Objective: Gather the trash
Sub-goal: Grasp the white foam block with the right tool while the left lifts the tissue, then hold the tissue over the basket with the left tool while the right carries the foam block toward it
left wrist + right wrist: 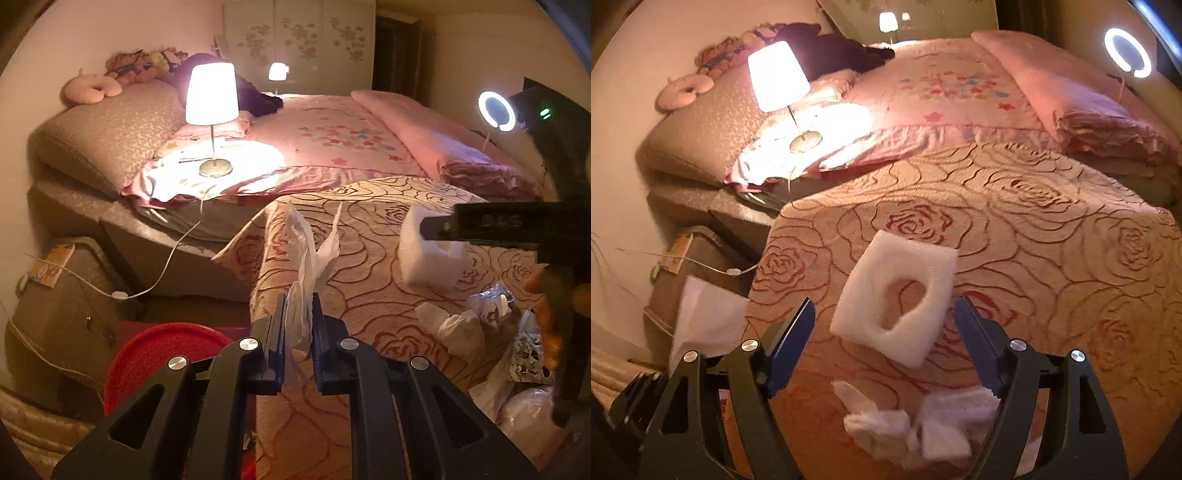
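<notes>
A: Well, start at the left gripper (298,325): its jaws are clamped tight on a crumpled white plastic wrapper (308,258), which sticks up out of the grip above the rose-patterned bedspread (369,229)

B: And the right gripper (884,334)?

A: Its jaws stand wide apart with nothing pressed between them. A white foam block (897,295) with a hole through its middle lies on the bedspread in the gap ahead of the fingers, touching neither pad

B: Any other trash close by?

A: Yes, crumpled white tissues (886,424) sit just below the foam block, near the right gripper's base. From the left wrist view, more wrappers and a silvery foil piece (528,354) lie at the right edge, close to the person's hand (550,314) holding the other tool

B: What lies further out?

A: A red bin (155,354) sits low on the left, beside the bed. Beyond the bedspread there is a pink quilt (343,136), a lit table lamp (212,96) standing on the bed, and a glowing ring light (496,110) at the far right
</notes>
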A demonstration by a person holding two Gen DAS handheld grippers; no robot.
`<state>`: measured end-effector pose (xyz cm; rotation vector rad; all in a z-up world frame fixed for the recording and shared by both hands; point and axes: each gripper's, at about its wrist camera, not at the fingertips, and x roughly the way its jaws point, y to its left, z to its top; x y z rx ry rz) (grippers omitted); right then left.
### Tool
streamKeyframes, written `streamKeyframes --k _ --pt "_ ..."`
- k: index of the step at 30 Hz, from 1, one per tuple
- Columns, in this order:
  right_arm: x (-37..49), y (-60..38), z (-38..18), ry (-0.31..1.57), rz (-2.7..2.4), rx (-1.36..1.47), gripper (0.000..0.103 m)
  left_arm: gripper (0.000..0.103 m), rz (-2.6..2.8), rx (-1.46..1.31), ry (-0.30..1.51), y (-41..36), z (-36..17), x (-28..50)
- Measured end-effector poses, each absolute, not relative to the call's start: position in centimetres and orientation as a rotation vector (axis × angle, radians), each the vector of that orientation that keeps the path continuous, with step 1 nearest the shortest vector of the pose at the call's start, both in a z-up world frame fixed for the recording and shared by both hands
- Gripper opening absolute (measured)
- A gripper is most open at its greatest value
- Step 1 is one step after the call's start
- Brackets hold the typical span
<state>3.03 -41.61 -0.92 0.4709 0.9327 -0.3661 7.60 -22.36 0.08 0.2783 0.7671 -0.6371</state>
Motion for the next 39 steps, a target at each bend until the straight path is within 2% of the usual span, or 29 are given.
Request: streamKeyframes --k 14,17,39 --pt "5.2 -41.5 -3.5 0.974 -0.442 0.419 0.075 0.011 -0.608 0.238 0.785 -20.4 0.0 8.1" --pt "5.4 -41.3 -3.7 0.977 -0.435 0.402 0.071 0.011 -0.600 0.235 0.784 -20.0 0.1 8.0" --pt "-0.6 -33.3 1.7 0.891 -0.222 0.345 0.069 0.011 -0.499 0.171 0.768 -15.4 1.8 6.6"
